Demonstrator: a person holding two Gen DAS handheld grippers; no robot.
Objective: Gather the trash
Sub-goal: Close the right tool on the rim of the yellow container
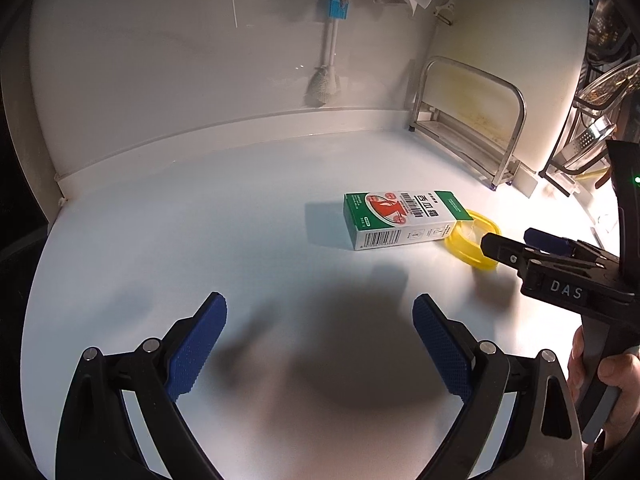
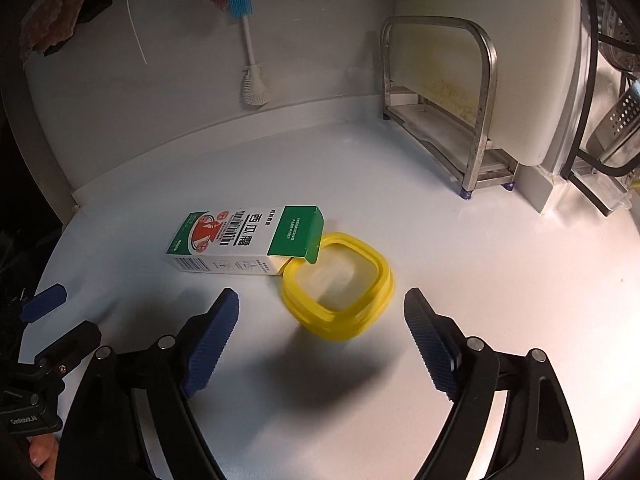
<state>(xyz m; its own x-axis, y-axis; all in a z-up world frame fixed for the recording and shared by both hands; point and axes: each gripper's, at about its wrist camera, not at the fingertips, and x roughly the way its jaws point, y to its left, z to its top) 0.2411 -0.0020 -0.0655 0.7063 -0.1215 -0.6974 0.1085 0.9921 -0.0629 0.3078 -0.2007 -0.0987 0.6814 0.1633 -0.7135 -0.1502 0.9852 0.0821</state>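
A green and white cardboard box (image 1: 404, 218) lies flat on the white counter (image 1: 200, 240), with one end flap open. A yellow plastic lid (image 1: 474, 242) lies against its right end. Both show in the right wrist view: the box (image 2: 240, 246) and the yellow lid (image 2: 338, 284). My left gripper (image 1: 320, 320) is open and empty, short of the box. My right gripper (image 2: 322, 312) is open, with the yellow lid just ahead between its fingers, not touching. It shows from the side in the left wrist view (image 1: 516, 246).
A steel rack (image 2: 448, 120) stands at the back right against the wall. A blue and white brush (image 2: 250, 56) hangs on the back wall. A metal strainer (image 2: 622, 116) and dish rack stand at the far right. The counter edge curves off at the left.
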